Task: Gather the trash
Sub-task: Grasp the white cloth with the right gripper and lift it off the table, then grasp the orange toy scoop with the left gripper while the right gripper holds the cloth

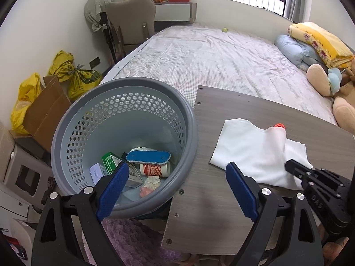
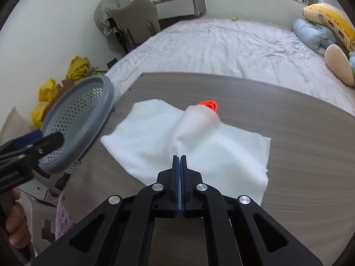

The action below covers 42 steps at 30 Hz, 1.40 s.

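A grey perforated basket (image 1: 190, 119) tilts at the wooden table's (image 1: 213, 199) left edge. It holds trash: a blue flat piece (image 1: 148, 157), a red-and-white cup (image 1: 155, 169), a green box (image 1: 108, 161) and crumpled paper (image 1: 152, 181). My left gripper (image 1: 177, 188) stands wide open astride the basket's near rim, one pad inside and one over the table. A white cloth (image 2: 150, 133) lies on the table (image 2: 288, 137), bulging over an orange-red thing (image 2: 208, 106). My right gripper (image 2: 179, 156) is shut, its tips pinching a raised fold of the cloth.
Behind the table lies a bed (image 1: 210, 55) with pillows (image 1: 295, 51) and plush toys (image 1: 326, 79) at the right. A chair (image 1: 131, 20), yellow bags (image 1: 75, 71) and a cardboard box (image 1: 44, 110) stand at the left. Purple fabric (image 1: 133, 239) lies below the table edge.
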Each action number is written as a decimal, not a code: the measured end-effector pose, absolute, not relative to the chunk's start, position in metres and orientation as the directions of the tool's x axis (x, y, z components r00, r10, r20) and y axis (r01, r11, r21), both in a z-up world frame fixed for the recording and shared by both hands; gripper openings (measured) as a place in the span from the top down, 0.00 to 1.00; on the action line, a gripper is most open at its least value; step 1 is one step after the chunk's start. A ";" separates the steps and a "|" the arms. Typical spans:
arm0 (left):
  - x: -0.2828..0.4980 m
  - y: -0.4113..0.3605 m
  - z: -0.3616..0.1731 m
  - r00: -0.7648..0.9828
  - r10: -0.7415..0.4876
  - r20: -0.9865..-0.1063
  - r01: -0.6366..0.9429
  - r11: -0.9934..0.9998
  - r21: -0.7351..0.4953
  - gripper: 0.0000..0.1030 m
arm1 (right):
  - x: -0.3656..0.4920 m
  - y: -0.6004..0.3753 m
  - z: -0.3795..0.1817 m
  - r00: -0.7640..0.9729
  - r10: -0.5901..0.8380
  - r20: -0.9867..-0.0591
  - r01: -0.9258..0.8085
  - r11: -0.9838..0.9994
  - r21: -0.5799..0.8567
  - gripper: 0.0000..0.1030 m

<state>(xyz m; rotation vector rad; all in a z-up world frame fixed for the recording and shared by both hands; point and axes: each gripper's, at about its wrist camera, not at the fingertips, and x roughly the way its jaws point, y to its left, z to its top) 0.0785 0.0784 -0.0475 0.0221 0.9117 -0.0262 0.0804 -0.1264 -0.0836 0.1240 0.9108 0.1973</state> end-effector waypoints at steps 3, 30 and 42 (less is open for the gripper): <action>0.078 0.072 -0.048 0.610 -0.020 -0.792 0.048 0.999 0.012 0.15 | 0.071 -0.133 -0.071 0.617 0.232 -0.752 -0.125 0.972 0.198 0.98; 0.077 0.009 -0.047 0.596 -0.091 -0.798 0.174 0.985 0.017 0.15 | 0.042 -0.254 -0.056 0.675 0.067 -0.735 0.106 0.977 0.187 0.98; 0.088 -0.004 -0.058 0.574 -0.105 -0.812 0.196 0.981 0.012 0.15 | 0.028 -0.253 -0.077 0.636 0.053 -0.770 0.125 0.977 0.170 0.35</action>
